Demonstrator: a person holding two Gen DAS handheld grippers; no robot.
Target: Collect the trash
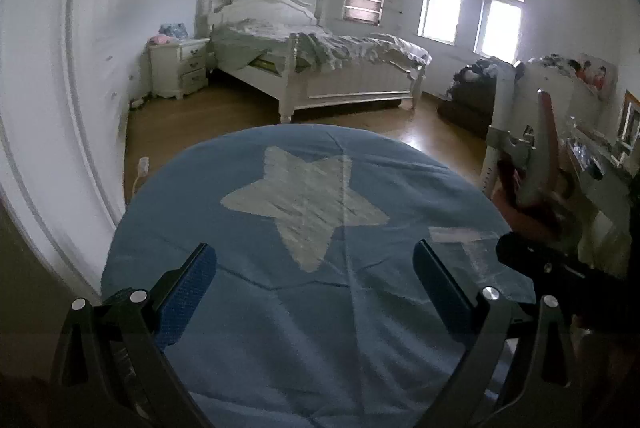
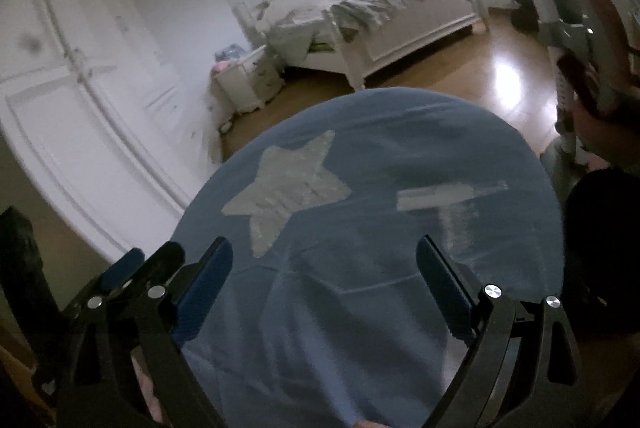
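Note:
A blue bed cover [image 1: 256,308] with a pale star [image 1: 308,204] fills the lower part of both views; it also shows in the right wrist view [image 2: 380,308]. A clear, flat plastic wrapper [image 2: 448,198] lies on the cover to the right of the star [image 2: 288,188]; it shows in the left wrist view too [image 1: 476,248]. My left gripper [image 1: 316,260] is open and empty, held above the cover. My right gripper [image 2: 324,256] is open and empty, the wrapper just ahead of its right finger. The left gripper's body [image 2: 132,276] shows at the left of the right wrist view.
A white bed [image 1: 320,68] with rumpled sheets stands across a wooden floor [image 1: 180,120]. A white nightstand [image 1: 180,68] is beside it. White wardrobe doors [image 1: 52,88] line the left. A cluttered desk [image 1: 592,164] and dark pile [image 1: 472,88] stand at right.

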